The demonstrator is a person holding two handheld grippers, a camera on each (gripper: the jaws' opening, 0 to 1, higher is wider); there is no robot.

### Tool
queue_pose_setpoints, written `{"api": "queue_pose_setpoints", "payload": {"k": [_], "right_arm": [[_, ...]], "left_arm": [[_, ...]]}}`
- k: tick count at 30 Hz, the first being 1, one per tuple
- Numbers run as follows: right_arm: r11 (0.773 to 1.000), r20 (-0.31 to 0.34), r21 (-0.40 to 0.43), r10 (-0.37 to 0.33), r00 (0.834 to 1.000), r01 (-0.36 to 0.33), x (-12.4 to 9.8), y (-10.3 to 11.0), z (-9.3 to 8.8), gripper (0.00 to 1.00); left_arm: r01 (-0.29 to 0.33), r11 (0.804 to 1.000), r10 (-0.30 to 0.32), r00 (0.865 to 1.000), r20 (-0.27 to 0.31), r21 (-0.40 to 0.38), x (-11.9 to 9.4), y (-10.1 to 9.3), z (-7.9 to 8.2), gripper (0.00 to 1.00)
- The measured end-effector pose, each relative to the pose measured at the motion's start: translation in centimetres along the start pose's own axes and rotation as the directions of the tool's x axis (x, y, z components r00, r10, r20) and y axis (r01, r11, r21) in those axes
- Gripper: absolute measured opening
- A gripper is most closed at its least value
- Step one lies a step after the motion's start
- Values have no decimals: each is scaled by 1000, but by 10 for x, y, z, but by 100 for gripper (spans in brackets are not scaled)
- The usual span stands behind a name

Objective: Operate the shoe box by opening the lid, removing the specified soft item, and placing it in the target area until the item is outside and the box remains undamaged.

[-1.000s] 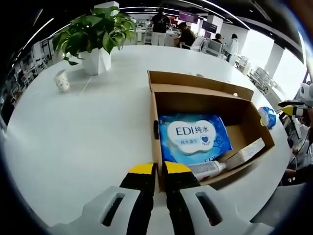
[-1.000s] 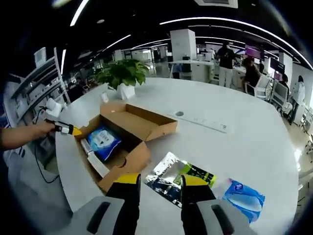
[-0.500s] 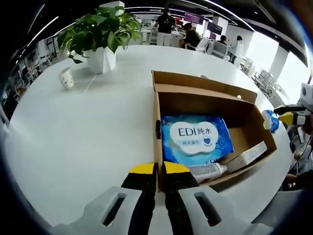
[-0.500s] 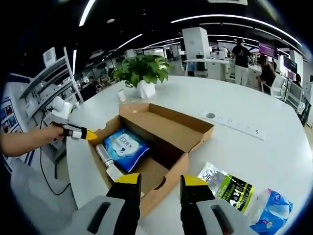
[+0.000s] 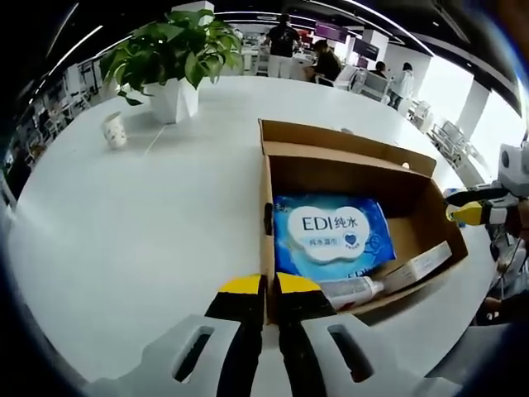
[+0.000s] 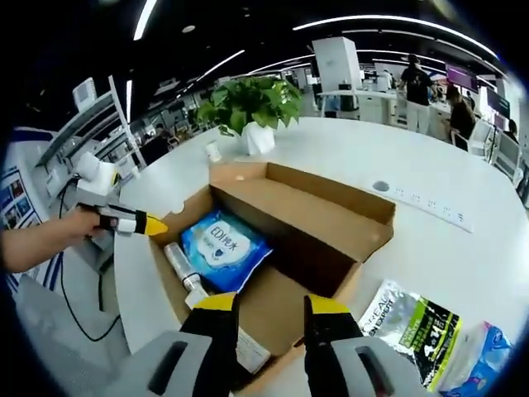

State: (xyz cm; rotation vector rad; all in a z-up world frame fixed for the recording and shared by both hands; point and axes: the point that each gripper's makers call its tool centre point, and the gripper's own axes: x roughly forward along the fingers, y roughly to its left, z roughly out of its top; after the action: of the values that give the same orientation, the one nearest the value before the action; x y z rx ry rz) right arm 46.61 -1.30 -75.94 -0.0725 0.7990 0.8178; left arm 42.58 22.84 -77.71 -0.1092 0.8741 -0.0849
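One cardboard shoe box [image 5: 347, 165], lid open and folded back flat behind it, sits on the white round surface [image 5: 149, 215]. Inside: one blue wet-wipes pack [image 5: 329, 233] with a white oval label reading "EDI", lying flat against the box's left wall; one white tube [image 5: 351, 288] and one flat white carton [image 5: 417, 263] along the near wall. Wipes pack looks soft, glossy, lightly crinkled, still fully inside the box.

Left claw [image 5: 262, 286] is clamped on the near-left corner wall of the box, yellow tips on either side of the cardboard edge. In the right gripper view it [image 6: 140, 223] comes in from the left, held by a hand [image 6: 78, 227], at the box's corner.

Right claw [image 6: 266, 304] is open, jaws spread apart with nothing between them, hovering over the box's near end. In the left gripper view its yellow tip [image 5: 464, 213] shows just past the box's right wall.

Outside the box: one green-black foil packet [image 6: 409, 318], one blue plastic bag [image 6: 483, 351], both on the surface to the right. One potted plant [image 5: 169, 62] in a white pot, one paper cup [image 5: 116, 130], both well apart from the box. Several people stand in the background.
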Motion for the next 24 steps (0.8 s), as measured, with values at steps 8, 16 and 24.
{"api": "queue_pose_setpoints", "payload": {"k": [8, 16, 24], "right_arm": [[1000, -50, 28, 6, 999, -5, 27, 7, -10, 27], [999, -89, 31, -6, 996, 9, 46, 5, -10, 30], [1000, -42, 21, 21, 999, -20, 47, 19, 11, 29]], "left_arm": [[-1, 1000, 1, 1000, 2, -6, 5, 5, 1, 1], [-2, 1000, 2, 1000, -1, -5, 9, 8, 3, 1], [0, 1000, 0, 1000, 1, -18, 12, 11, 3, 2]]}}
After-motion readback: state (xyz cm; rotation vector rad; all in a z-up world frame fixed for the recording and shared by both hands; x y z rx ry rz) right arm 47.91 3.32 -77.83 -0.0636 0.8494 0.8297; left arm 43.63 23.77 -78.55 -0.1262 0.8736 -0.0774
